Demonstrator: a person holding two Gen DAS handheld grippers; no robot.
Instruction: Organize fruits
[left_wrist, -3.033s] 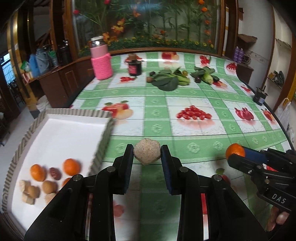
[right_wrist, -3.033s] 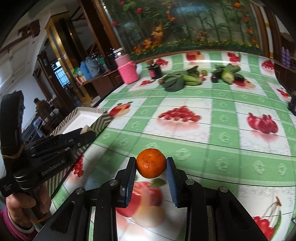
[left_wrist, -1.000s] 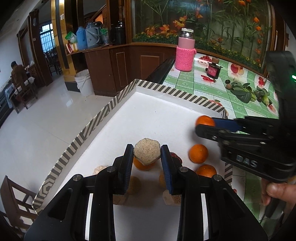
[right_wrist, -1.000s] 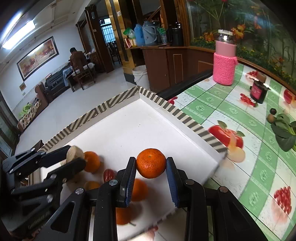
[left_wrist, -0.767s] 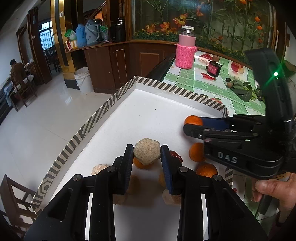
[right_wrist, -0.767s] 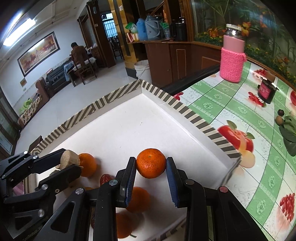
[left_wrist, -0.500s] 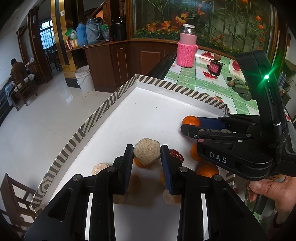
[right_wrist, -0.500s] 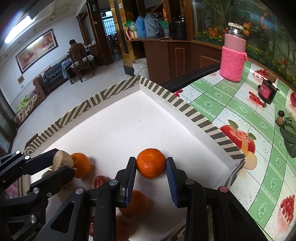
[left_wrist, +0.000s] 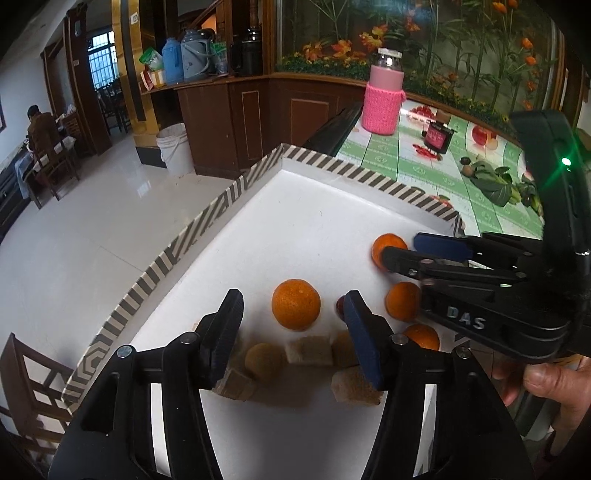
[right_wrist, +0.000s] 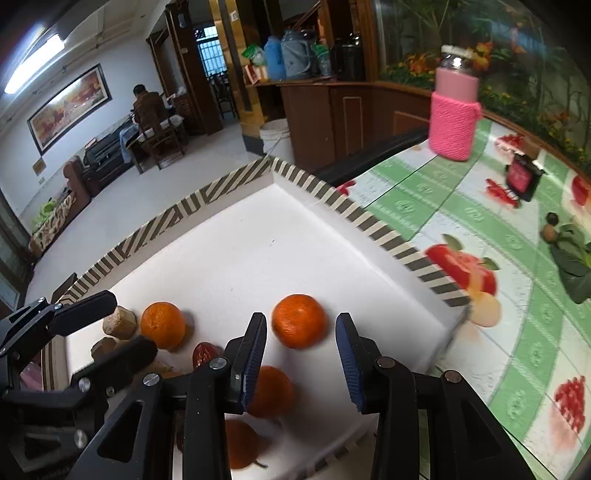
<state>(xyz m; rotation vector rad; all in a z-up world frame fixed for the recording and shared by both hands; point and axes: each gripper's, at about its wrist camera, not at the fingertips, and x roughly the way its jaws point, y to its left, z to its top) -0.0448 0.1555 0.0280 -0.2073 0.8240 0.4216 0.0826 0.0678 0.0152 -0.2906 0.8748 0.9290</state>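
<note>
Hovering over the tray, both tongs' jaws have just opened; the orange sits free between the right tongs, frame centre.

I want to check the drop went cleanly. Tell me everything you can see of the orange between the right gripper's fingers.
The orange is round, bright, with dimpled peel, no stem or leaf showing, slightly blurred. It sits low over the white floor of the striped-rimmed tray, near its right wall. The right gripper has just been opening: its blue pads stand clear on both sides, touching nothing. Whether the orange has settled is unclear. Another orange lies apart, to its left.
</note>
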